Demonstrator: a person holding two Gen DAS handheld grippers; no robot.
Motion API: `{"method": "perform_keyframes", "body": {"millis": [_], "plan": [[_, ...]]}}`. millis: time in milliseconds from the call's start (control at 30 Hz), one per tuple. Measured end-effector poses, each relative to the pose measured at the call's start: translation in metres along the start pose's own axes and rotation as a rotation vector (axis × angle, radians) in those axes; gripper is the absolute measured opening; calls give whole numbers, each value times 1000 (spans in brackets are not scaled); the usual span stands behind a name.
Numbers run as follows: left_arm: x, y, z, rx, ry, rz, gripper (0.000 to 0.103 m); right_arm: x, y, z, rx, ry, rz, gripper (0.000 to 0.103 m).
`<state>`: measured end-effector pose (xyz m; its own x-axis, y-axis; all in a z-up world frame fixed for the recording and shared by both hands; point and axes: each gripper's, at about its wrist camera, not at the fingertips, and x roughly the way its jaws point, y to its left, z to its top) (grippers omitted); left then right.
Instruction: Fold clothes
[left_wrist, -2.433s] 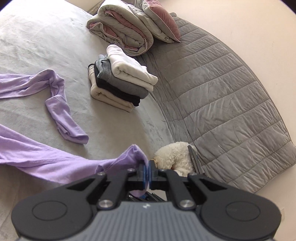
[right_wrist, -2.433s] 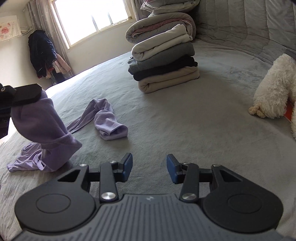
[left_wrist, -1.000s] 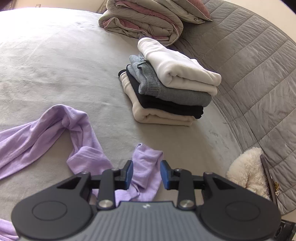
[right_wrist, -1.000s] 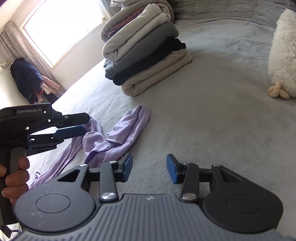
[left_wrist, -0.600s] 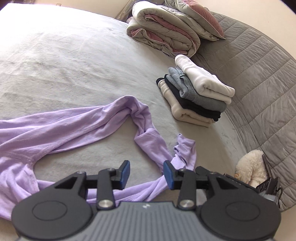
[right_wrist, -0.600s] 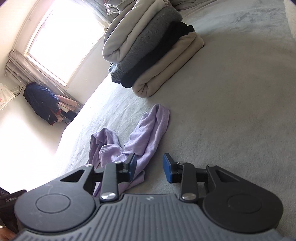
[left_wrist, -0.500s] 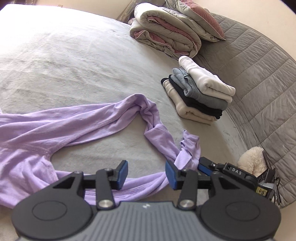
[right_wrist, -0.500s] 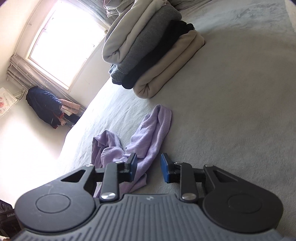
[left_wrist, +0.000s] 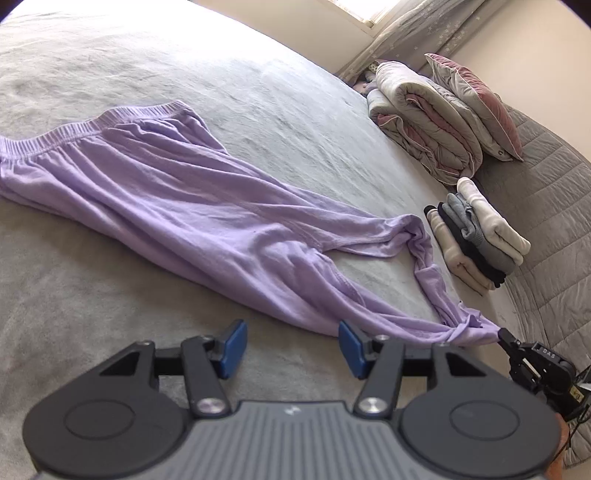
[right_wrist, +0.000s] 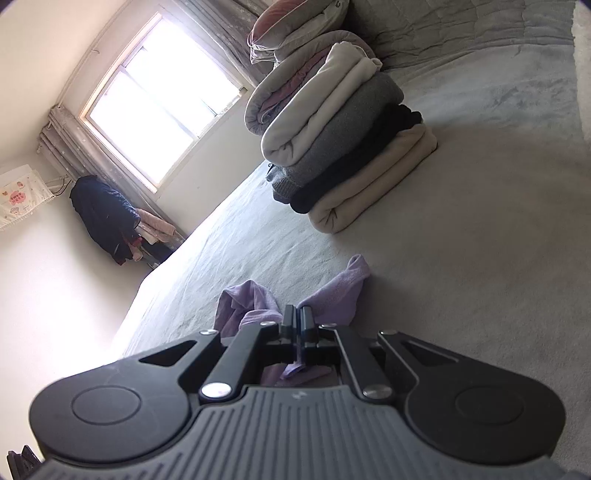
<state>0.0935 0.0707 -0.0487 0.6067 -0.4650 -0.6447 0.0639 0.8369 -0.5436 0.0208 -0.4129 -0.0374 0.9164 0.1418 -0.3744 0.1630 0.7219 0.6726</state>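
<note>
The lilac trousers sprawl across the grey bed, waistband toward ten o'clock. The right gripper pinches both cuffs; the left gripper hovers spread. Thin, limp, light cloth: probably best gripped at waistband and hems.

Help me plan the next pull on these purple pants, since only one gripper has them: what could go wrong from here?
The right gripper pinches only the bunched leg ends of the purple pants, so a tug may slip thin fabric free. The far leg is twisted; pulling could tighten that. The left gripper is open and empty, so the waistband may drag.
</note>
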Motion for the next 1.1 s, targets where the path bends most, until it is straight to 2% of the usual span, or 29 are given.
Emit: {"method": "perform_keyframes", "body": {"millis": [167,233,333,467,533,567,633,800,1100], "plan": [[-2,0,-4,-22,-39,2,56,-25,6,-1,-81,-10,-43,2],[0,-3,-5,-17,-47,16,56,-27,7,-5,-126,33,-83,3],[3,-8,-7,-15,-58,31,56,-13,0,-19,-194,183,-170,3],[5,-12,-11,-8,-60,27,56,-12,-2,-31,-225,221,-172,15],[6,-14,-13,0,-62,28,56,-12,5,-31,-228,208,-157,19],[7,-16,-14,6,-65,31,56,-13,9,-31,-229,201,-149,29],[10,-16,-16,13,-74,35,56,-13,16,-31,-232,188,-134,41],[10,-13,-26,33,-123,21,56,-4,39,-33,-266,175,-102,41],[5,-22,-32,75,-157,33,54,39,68,-57,-302,255,-96,41]]}}
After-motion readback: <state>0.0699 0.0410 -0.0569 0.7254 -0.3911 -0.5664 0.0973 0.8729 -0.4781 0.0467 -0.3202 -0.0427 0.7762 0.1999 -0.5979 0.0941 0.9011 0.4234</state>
